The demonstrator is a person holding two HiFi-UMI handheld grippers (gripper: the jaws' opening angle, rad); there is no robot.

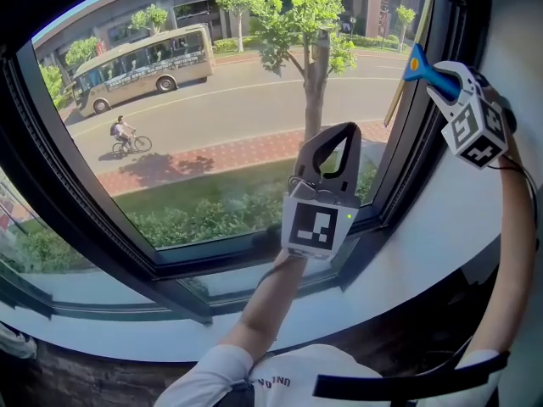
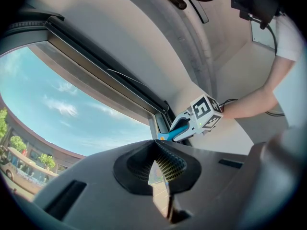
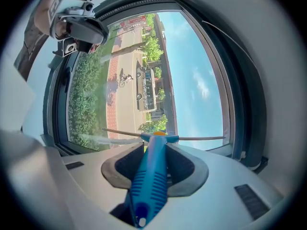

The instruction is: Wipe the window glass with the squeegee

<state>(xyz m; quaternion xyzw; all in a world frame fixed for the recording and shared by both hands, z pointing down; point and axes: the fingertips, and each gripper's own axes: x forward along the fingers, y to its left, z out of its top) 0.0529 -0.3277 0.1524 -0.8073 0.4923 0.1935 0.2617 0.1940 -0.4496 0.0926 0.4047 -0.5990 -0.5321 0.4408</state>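
The window glass (image 1: 212,125) fills the head view and looks out on a street. My right gripper (image 1: 434,79) is at the pane's upper right, shut on the blue handle of the squeegee (image 1: 422,68). In the right gripper view the squeegee (image 3: 151,176) runs between the jaws of my right gripper (image 3: 156,150), with its thin blade (image 3: 196,139) lying across the glass (image 3: 144,80) near the frame. My left gripper (image 1: 343,131) hovers in front of the pane's lower middle, its fingertips touching and nothing between them. The left gripper view shows my left gripper (image 2: 156,145) and, beyond it, the squeegee (image 2: 169,136).
A dark window frame (image 1: 407,151) borders the glass, with a white sill (image 1: 424,253) below it and a white wall (image 2: 144,42) beside it. A black cable (image 1: 522,176) hangs along the right arm. Outside are a bus (image 1: 140,66), a cyclist (image 1: 125,134) and a tree (image 1: 316,66).
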